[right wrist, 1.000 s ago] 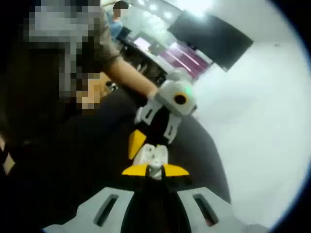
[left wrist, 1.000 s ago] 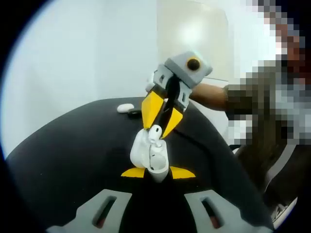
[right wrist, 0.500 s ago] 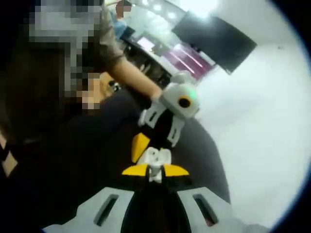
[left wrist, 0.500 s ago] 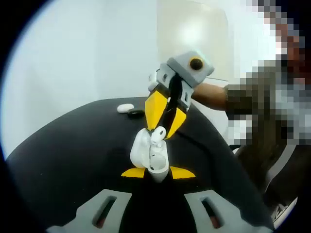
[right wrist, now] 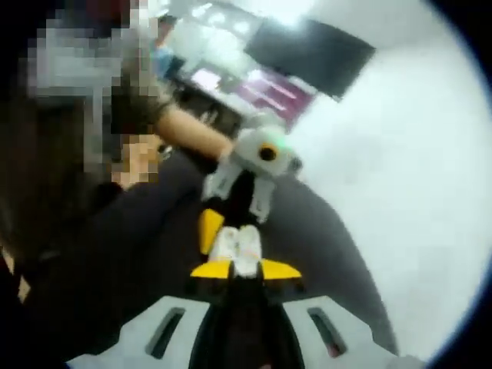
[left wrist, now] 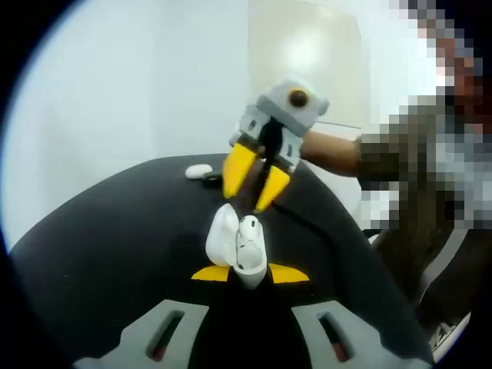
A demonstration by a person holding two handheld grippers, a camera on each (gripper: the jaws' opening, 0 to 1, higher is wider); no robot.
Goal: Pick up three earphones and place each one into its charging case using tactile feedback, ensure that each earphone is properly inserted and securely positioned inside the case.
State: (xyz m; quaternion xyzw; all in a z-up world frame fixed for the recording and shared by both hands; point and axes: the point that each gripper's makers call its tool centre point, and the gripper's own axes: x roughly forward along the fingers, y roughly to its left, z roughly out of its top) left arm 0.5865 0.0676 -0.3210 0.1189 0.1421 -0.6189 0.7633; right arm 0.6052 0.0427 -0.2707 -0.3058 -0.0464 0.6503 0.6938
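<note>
My left gripper (left wrist: 250, 273) is shut on an open white charging case (left wrist: 251, 264), held upright above the black table (left wrist: 115, 246), its lid (left wrist: 221, 234) tipped back to the left. A white earphone (left wrist: 248, 229) sits in the case's mouth. Just above it hangs my right gripper (left wrist: 247, 196), its yellow jaws slightly apart and holding nothing. In the right gripper view, my right gripper (right wrist: 246, 269) points at the case (right wrist: 238, 246), and the left gripper (right wrist: 235, 231) comes in from behind it.
A small white item (left wrist: 198, 171) and a dark one (left wrist: 213, 179) lie at the far edge of the table. A person's arm (left wrist: 330, 150) reaches in from the right. A pale wall stands behind the table.
The right gripper let go of the earphone and lifted away from the case. The earphone now rests in the case. The left gripper and case have held still.
</note>
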